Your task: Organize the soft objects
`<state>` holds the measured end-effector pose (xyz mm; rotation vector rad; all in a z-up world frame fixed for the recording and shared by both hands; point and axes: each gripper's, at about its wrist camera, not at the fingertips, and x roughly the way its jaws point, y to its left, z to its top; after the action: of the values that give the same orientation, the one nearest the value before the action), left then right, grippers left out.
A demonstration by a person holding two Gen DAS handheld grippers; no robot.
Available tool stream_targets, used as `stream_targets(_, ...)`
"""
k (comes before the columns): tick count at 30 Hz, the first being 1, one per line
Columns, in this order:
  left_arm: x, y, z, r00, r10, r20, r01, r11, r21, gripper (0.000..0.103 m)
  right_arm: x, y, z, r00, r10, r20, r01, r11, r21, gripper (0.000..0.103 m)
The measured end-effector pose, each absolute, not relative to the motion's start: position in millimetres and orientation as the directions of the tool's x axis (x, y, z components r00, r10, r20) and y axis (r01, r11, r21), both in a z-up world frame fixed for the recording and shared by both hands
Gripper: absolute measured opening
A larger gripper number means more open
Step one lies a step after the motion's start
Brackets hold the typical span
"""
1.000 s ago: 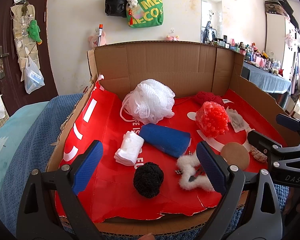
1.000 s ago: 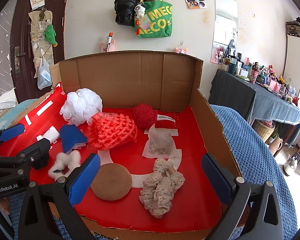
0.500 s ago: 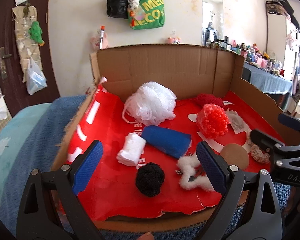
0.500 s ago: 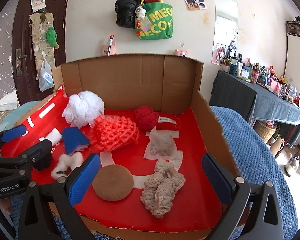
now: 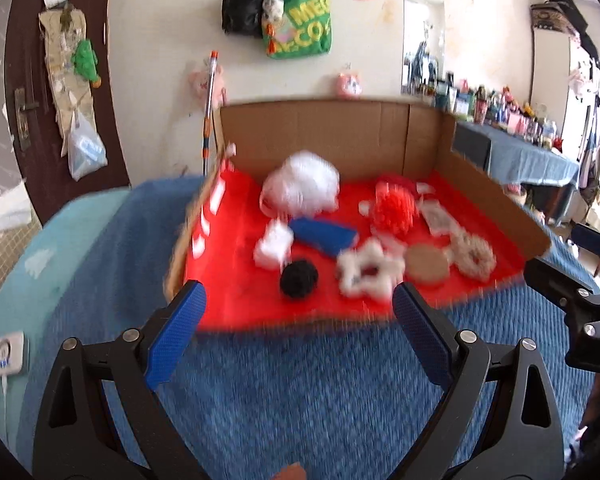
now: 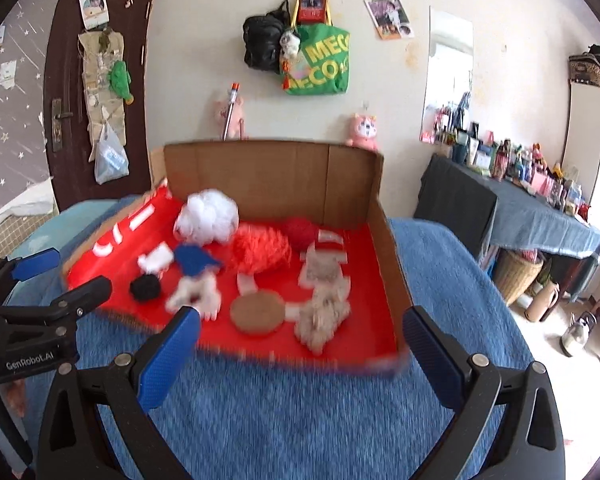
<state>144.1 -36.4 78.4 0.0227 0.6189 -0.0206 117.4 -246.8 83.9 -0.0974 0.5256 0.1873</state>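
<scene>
A cardboard box point(image 5: 340, 136) with a red floor lies on a blue blanket and holds several soft objects: a white mesh puff point(image 5: 300, 188), a blue roll point(image 5: 324, 234), a white roll point(image 5: 274, 242), a black pompom point(image 5: 299, 279), a white fluffy scrunchie point(image 5: 366, 270), an orange mesh puff point(image 5: 394, 210), a brown round pad point(image 5: 426, 266) and a beige crochet piece point(image 5: 472, 254). My left gripper point(image 5: 296, 344) is open and empty, short of the box. My right gripper point(image 6: 300, 354) is open and empty, also in front of the box point(image 6: 268, 172). Both views are motion-blurred.
The blue blanket point(image 5: 300, 392) covers the surface in front of the box. A white wired device point(image 5: 6, 354) lies at the left edge. Bags point(image 6: 320, 64) hang on the back wall. A cluttered table with a grey cloth point(image 6: 520, 208) stands at right.
Both grippers have pulled back and up from the box, so the box looks smaller and farther. Both stay open and empty. The objects in the box have not moved.
</scene>
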Motion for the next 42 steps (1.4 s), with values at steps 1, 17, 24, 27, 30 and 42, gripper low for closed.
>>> stream_targets(1,142,-37,72,0.798,-0.016,-0.603,0.026,1.0,0.007,0.095,112,-249,80,0.837,0.148,-0.527,-0.199,0.979,-0.042,0.103)
stream_targets(17,136,-40,11,0.646,-0.005,-0.763,0.017,1.0,0.007,0.098,117,-258,-6,0.631,0.077,-0.772,-0.126,0.992,-0.004,0.103)
stream_targets(24,143,-43,10,0.631,0.028,-0.775,-0.009,1.0,0.029,0.103,115,-259,-9,0.628,0.059,-0.776,-0.113,0.993,-0.017,0.103)
stream_targets(27,144,-42,9,0.63,0.021,-0.776,-0.008,1.0,0.02,0.103,117,-259,-9,0.626,0.062,-0.777,-0.11,0.994,-0.009,0.103)
stream_targets(30,145,-43,9,0.63,0.023,-0.776,-0.007,1.0,0.024,0.103,118,-257,-10,0.628,0.053,-0.777,-0.105,0.994,-0.017,0.103)
stream_targets(42,145,-43,9,0.63,0.023,-0.776,-0.005,1.0,0.025,0.103,120,-255,-10,0.63,0.048,-0.775,-0.101,0.995,-0.02,0.103)
